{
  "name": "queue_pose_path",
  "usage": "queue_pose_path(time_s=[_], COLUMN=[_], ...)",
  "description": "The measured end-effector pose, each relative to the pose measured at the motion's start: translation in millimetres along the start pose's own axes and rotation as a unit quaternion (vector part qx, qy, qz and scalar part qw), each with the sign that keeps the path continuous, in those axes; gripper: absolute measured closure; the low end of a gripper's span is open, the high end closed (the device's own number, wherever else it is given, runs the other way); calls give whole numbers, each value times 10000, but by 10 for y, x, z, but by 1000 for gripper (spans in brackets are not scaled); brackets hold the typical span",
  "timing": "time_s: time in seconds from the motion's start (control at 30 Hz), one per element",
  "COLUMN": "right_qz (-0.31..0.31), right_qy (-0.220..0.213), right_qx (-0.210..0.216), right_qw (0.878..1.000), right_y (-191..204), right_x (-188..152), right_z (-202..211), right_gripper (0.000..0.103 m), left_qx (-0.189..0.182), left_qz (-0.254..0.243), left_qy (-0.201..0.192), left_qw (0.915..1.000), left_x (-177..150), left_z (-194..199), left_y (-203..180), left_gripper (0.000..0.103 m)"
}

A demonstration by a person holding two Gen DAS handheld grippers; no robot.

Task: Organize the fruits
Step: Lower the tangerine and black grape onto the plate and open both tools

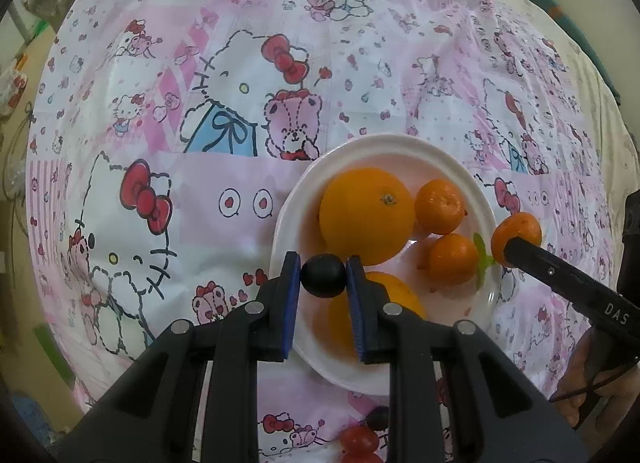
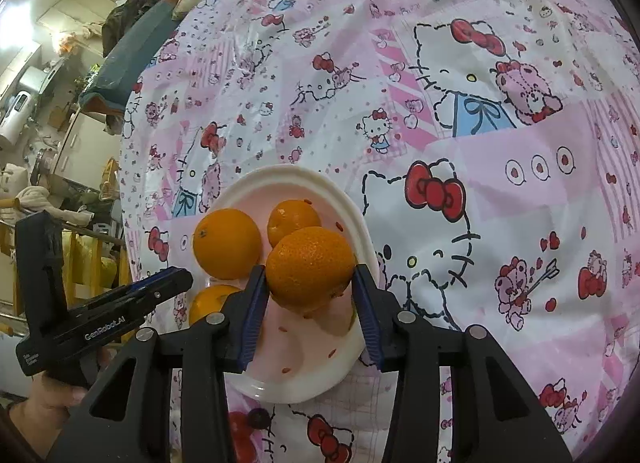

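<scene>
A: Start at the left gripper (image 1: pixel 323 275). What sits between its fingers (image 1: pixel 291 295)?

B: A small dark grape (image 1: pixel 323 275), pinched near the tips. The blue pads press on both sides of it, so the fingers are nearly closed around it. It hangs over the near left part of the white plate (image 1: pixel 486 207).

A: And below it?

B: A large orange (image 1: pixel 366 213) just beyond the grape, and a second orange (image 1: pixel 400 295) partly hidden behind the right finger. Two mandarins, one farther (image 1: pixel 439 206) and one nearer (image 1: pixel 453 259), lie to the right of the large orange, all inside the plate.

A: The right gripper (image 2: pixel 310 287)?

B: Its fingers (image 2: pixel 256 303) clamp a held mandarin (image 2: pixel 310 267), pads tight on either side, so they stand moderately apart. It hangs over the plate's right side, close to the rim. In the left camera the same fruit (image 1: pixel 516 237) appears just past the plate's right rim, beside a green leaf (image 1: pixel 482 259).

A: Anything off the plate?

B: Red grapes (image 1: pixel 358 441) and a dark one (image 1: pixel 378 419) lie on the tabletop (image 1: pixel 200 63), near the plate's near edge, on the pink cartoon-print cloth. A hand (image 2: pixel 48 395) grips the left tool's handle at the near left.
</scene>
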State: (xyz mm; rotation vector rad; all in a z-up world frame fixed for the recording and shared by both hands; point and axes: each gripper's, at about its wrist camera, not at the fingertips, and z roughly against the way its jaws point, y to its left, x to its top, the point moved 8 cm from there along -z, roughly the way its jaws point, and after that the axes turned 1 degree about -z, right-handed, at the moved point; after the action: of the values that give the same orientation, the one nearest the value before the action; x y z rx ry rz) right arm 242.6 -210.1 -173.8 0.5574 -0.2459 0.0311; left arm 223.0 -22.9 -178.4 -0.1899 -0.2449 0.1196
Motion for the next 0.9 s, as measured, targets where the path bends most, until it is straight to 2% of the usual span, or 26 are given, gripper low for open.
queue_pose_path(time_s=[0.27,0.33,0.4,0.43,0.5,0.57,0.73,0.9], right_qz=[-48,-57,-47,-20,28,117,187,211], right_qy=[51,64,65,54,-34,-130,-214,-326], right_qx=[-97,-116,-131,-153,-148,-191,-186,-226], right_qw=[9999,9999,9999,9999,9999,9997,9994,9990], right_y=[-62,-71,-65,-59,-35,-7,41,54], right_x=[38,34,28,26,41,61,86,110], right_z=[-122,-140,-137,-130,-100,-54,22,116], right_gripper=[56,56,54,52,38,37,37,36], left_qx=[-13,-25,41,74,89,101,184,267], left_qz=[-18,-20,-89,-110,-102,-94,-247,-441], left_qy=[108,7,-61,-74,-102,-117,-316,-451], left_qw=[9999,10000,9999,9999,9999,9998,9990,9977], left_x=[-35,-15,3,10,16,18,35,21], left_z=[-35,-10,6,9,19,32,124,185], left_y=[-62,-83,-100,-102,-100,-96,-135,-184], left_gripper=[80,67,59,55,54,50,31,25])
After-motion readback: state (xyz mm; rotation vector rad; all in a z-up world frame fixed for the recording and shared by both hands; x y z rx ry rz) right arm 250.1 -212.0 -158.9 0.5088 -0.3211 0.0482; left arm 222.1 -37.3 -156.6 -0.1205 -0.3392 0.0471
